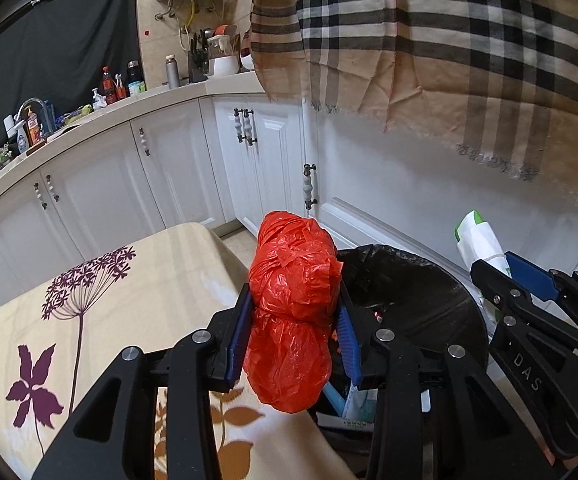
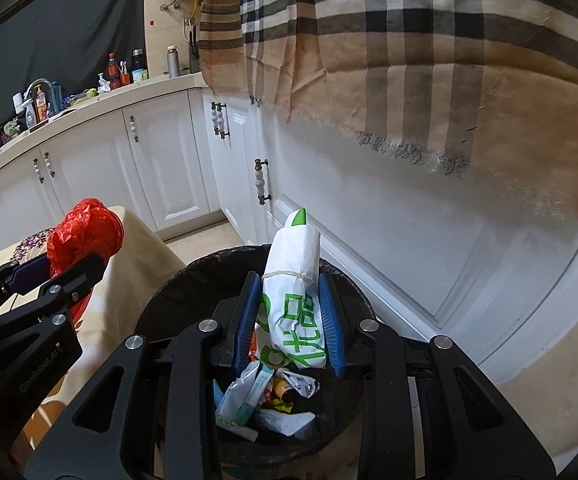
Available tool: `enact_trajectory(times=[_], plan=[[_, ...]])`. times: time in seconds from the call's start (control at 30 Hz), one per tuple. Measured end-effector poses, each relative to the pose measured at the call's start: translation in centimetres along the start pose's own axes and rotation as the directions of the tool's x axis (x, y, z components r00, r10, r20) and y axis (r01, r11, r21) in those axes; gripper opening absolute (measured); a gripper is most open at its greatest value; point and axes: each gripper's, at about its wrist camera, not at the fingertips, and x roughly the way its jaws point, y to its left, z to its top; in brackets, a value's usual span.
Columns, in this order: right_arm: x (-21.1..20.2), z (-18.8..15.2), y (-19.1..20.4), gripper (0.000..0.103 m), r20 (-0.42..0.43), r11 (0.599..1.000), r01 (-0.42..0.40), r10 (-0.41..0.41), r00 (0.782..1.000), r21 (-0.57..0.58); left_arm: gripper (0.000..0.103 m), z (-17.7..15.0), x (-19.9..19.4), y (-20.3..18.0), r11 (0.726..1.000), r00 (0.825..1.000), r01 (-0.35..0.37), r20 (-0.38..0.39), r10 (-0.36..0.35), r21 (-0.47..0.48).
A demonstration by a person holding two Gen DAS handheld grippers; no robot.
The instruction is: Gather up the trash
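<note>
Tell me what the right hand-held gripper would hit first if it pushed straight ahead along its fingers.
Probably the far rim of the black bin, then the white cabinet door behind it. The right hand-held gripper, clamped on the white-and-green packet, sits above the bin opening; depth is unclear.

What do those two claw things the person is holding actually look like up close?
Both are matte black plastic frames built from angular linkage bars joined by round silver pins. Each gripper ends in two flat blue ribbed pads. The left gripper carries pale "GenRobot.AI" lettering on its side; the right gripper shows "DAS" embossed on its body. No cables, sleeves or hands are visible in either view.
</note>
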Motion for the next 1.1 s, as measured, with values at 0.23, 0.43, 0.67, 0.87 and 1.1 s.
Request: enact_trajectory(times=[0.23, 0.43, 0.67, 0.87, 1.1], plan=[[2.9, 0.1, -0.1, 0.040, -0.013, 1.000, 0.013, -0.013, 1.000, 0.016, 0.045, 0.3, 2.1, -0.1, 1.000, 0.999, 0.003, -0.036, -0.003, -0.005], [2.9, 0.0, -0.1, 0.051, -0.011, 0.999, 0.032, -0.032, 0.999, 0.020, 0.059, -0.1, 2.5, 0.2, 1.000, 0.999, -0.001, -0.048, 0.001, -0.008], [1.7, -0.4, 0.0, 0.064, -0.006, 0.998, 0.051, -0.051, 0.999, 0.028, 0.065, -0.3, 1.6, 0.5, 1.000, 0.999, -0.004, -0.033, 0.003, -0.018], [-0.1, -0.9, 0.2, 0.072, -0.001, 0.998, 0.056, -0.056, 0.998, 0.025, 0.070, -0.8, -0.1, 1.3, 0.999, 1.000, -0.006, -0.017, 0.005, -0.033], [-2.5, -1.7, 1.0, 0.077, 0.008, 0.998, 0.058, -0.059, 0.998, 0.026, 0.073, -1.7, -2.7, 2.5, 0.997, 1.000, -0.011, 0.001, 0.011, -0.072]])
